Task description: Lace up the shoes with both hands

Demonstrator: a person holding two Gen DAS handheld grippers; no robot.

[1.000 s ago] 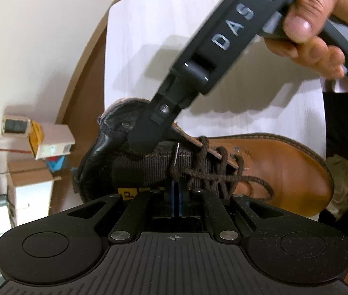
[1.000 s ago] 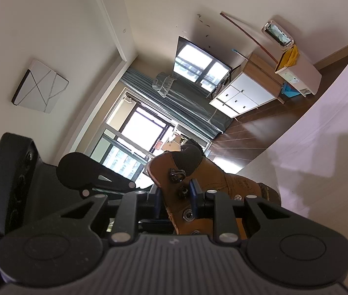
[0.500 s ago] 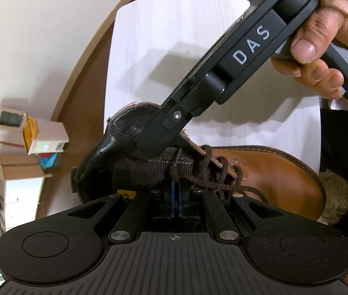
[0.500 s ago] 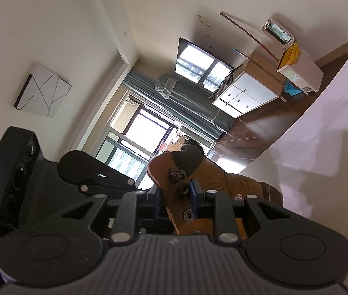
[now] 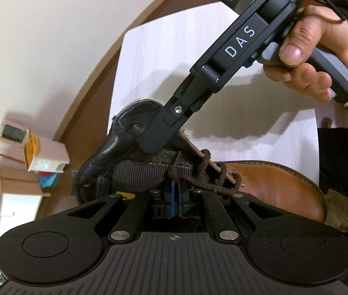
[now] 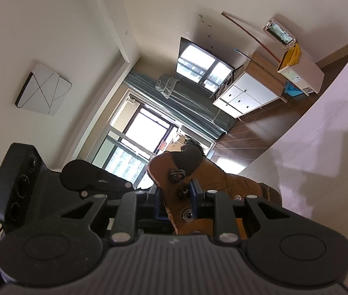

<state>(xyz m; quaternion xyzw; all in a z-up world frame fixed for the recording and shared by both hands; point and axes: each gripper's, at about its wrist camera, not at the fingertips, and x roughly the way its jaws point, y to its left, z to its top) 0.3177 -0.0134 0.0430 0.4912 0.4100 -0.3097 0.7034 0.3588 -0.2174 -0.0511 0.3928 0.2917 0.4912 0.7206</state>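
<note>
Lying on its side on a white sheet [image 5: 260, 113], the boot [image 5: 272, 184] is gripped twice: left gripper [image 5: 176, 191] pinches the lace [image 5: 198, 182] narrowly, right gripper [image 6: 174, 196] straddles the eyelet flap [image 6: 174, 186], touching both pads.

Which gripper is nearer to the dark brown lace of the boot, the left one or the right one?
Left. The left gripper is shut on the lace. The right gripper holds the boot's eyelet flap, away from the lace.
</note>
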